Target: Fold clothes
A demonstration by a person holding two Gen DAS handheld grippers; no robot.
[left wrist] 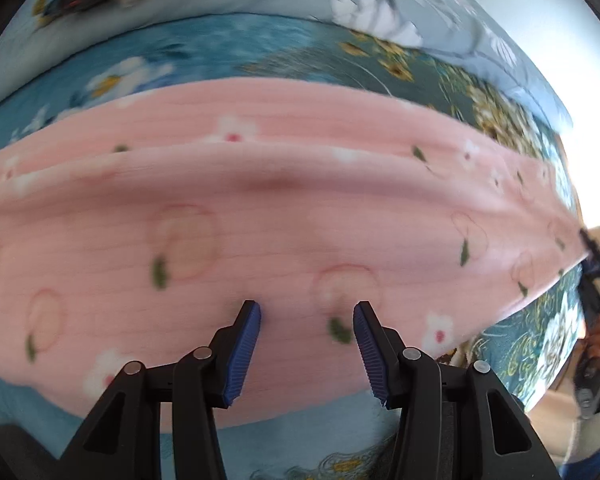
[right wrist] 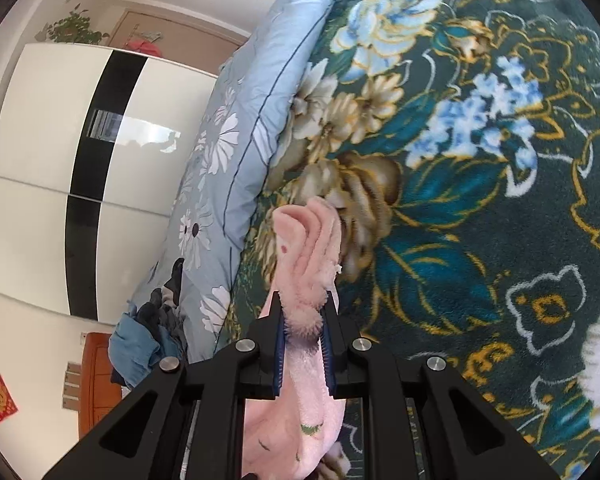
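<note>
A pink fleece garment (left wrist: 260, 208) with flower and peach prints lies spread in folded layers across the bed. My left gripper (left wrist: 307, 312) is open just above its near part, jaws apart, holding nothing. In the right wrist view my right gripper (right wrist: 303, 312) is shut on a bunched edge of the same pink garment (right wrist: 308, 240), which sticks up past the fingertips and hangs down below them. The right gripper also shows at the right edge of the left wrist view (left wrist: 596, 280), at the garment's end.
A dark teal floral blanket (right wrist: 480, 200) covers the bed. A light blue quilt with white daisies (right wrist: 236, 152) lies along its far side, with dark and blue clothes (right wrist: 148, 332) heaped by it. A white and black wardrobe (right wrist: 80, 168) stands beyond.
</note>
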